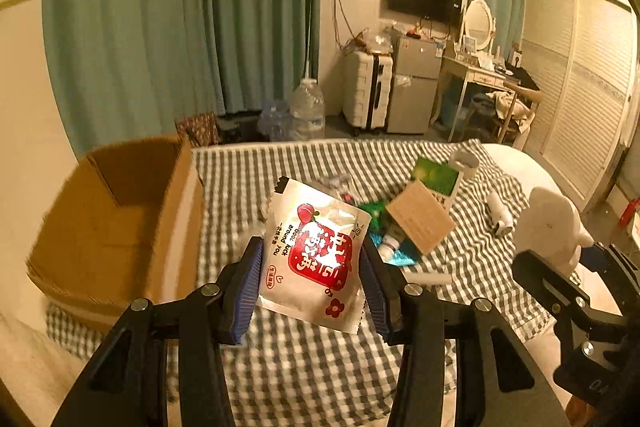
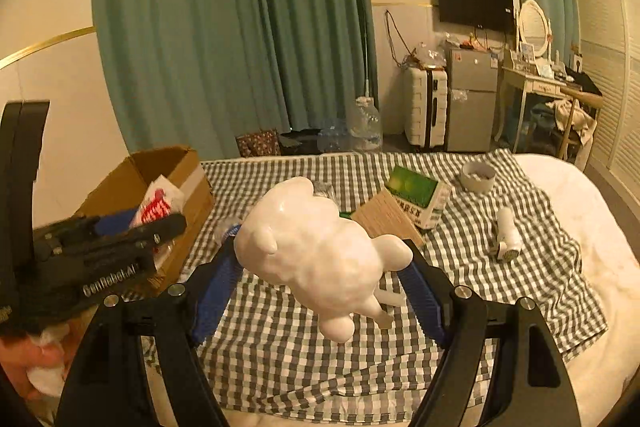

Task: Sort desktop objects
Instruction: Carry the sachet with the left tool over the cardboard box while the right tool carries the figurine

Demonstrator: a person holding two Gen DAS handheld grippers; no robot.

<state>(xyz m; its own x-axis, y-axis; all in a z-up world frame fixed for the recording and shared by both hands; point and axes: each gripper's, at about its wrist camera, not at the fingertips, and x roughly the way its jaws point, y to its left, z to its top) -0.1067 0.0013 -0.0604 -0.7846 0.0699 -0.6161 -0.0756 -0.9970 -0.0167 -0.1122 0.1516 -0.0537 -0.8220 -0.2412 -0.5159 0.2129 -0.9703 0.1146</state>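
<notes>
My left gripper (image 1: 310, 281) is shut on a white snack packet (image 1: 316, 259) with a red label and holds it above the checked cloth, right of an open cardboard box (image 1: 120, 227). The packet also shows in the right wrist view (image 2: 160, 203), over the box (image 2: 160, 171). My right gripper (image 2: 320, 287) is shut on a white animal figurine (image 2: 320, 255) and holds it above the cloth. The figurine shows at the right in the left wrist view (image 1: 548, 227).
On the checked cloth (image 2: 280, 347) lie a green and white carton (image 2: 416, 195), a brown card (image 2: 384, 219), a white bowl (image 2: 478, 177), a white tube (image 2: 506, 233) and small wrappers (image 1: 380, 227). A white bed edge lies to the right.
</notes>
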